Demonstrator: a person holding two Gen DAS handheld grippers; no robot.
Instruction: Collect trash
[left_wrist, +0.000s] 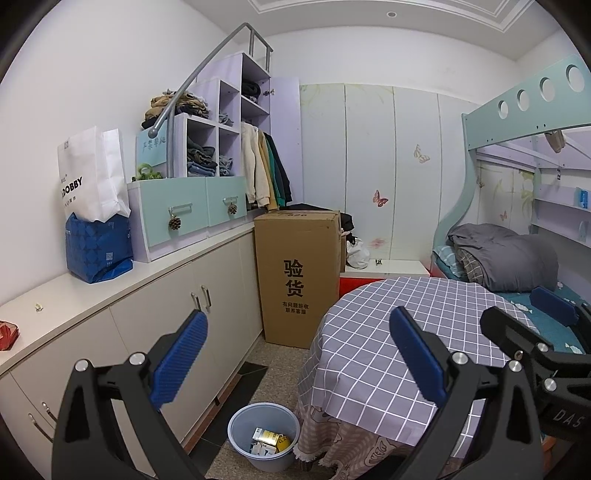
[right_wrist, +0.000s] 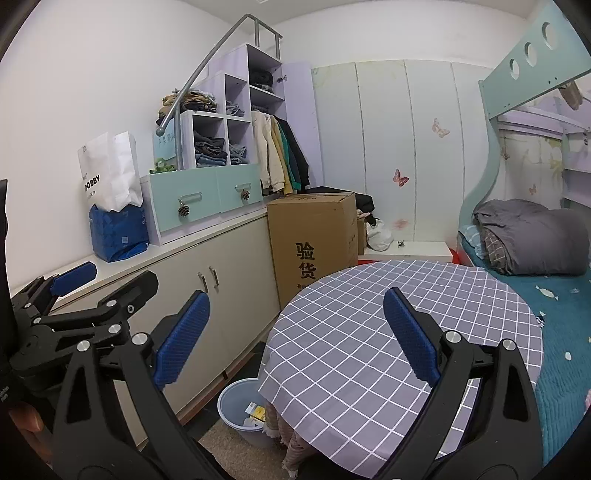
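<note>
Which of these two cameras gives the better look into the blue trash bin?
The left wrist view: the trash bin shows its whole rim and the packaging inside. In the right wrist view the tablecloth hides part of it.

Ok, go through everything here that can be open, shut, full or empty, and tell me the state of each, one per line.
Left claw: open, holding nothing.
Right claw: open, holding nothing.
Blue bin: on the floor beside the table, some boxes and wrappers inside.
Cardboard box: upright, flaps shut.
Teal drawers: shut.
Cabinet doors: shut.
Round table: covered by a checked cloth, nothing on top.
</note>
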